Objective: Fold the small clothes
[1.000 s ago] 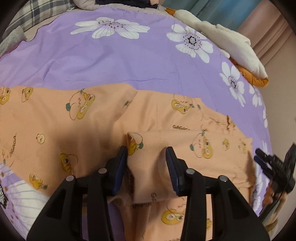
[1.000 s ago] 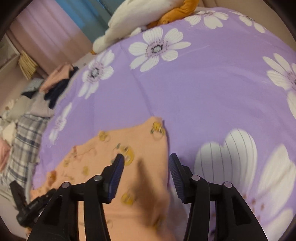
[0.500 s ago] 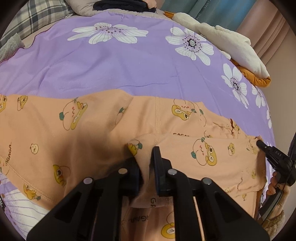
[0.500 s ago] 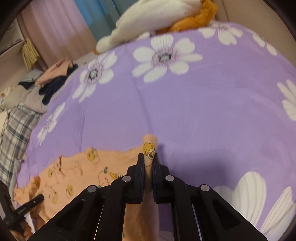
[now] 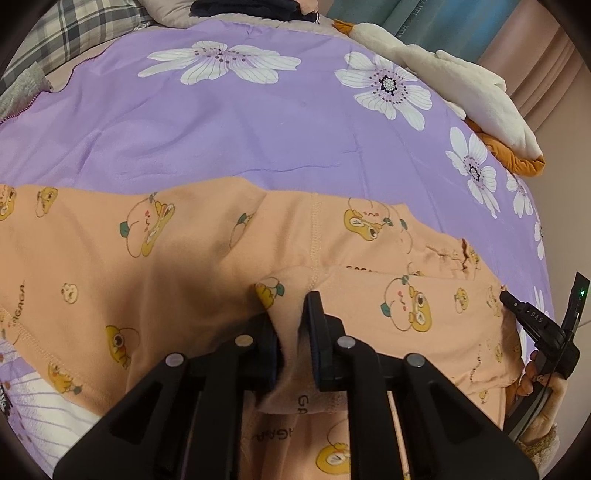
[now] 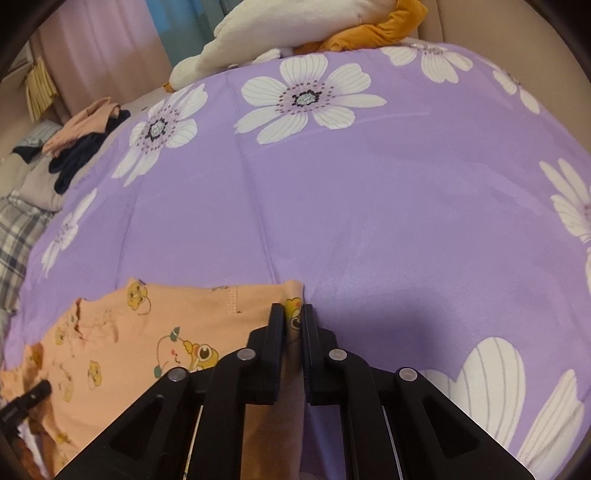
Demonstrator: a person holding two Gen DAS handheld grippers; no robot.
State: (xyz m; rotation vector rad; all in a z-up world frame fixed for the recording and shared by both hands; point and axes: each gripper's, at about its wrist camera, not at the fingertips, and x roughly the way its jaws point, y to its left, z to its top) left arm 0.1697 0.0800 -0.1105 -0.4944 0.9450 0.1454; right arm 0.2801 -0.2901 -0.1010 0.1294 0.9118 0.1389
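Note:
A small peach garment (image 5: 155,266) printed with yellow cartoon figures lies spread across the purple flowered bedsheet (image 5: 236,122). My left gripper (image 5: 291,314) is shut on a folded-over flap of it near the middle seam. My right gripper (image 6: 293,317) is shut on a corner of the same garment (image 6: 147,332), at its right edge over the sheet (image 6: 369,206). The right gripper also shows in the left wrist view (image 5: 535,325) at the garment's far right end.
A white and orange plush toy (image 5: 461,81) lies at the bed's far right edge, also in the right wrist view (image 6: 295,29). A pile of dark and pink clothes (image 6: 81,136) and a plaid cloth (image 5: 74,29) lie at the far side.
Both grippers were open around the cloth a second ago. Each has since closed on the garment and drawn its pinched part a little forward.

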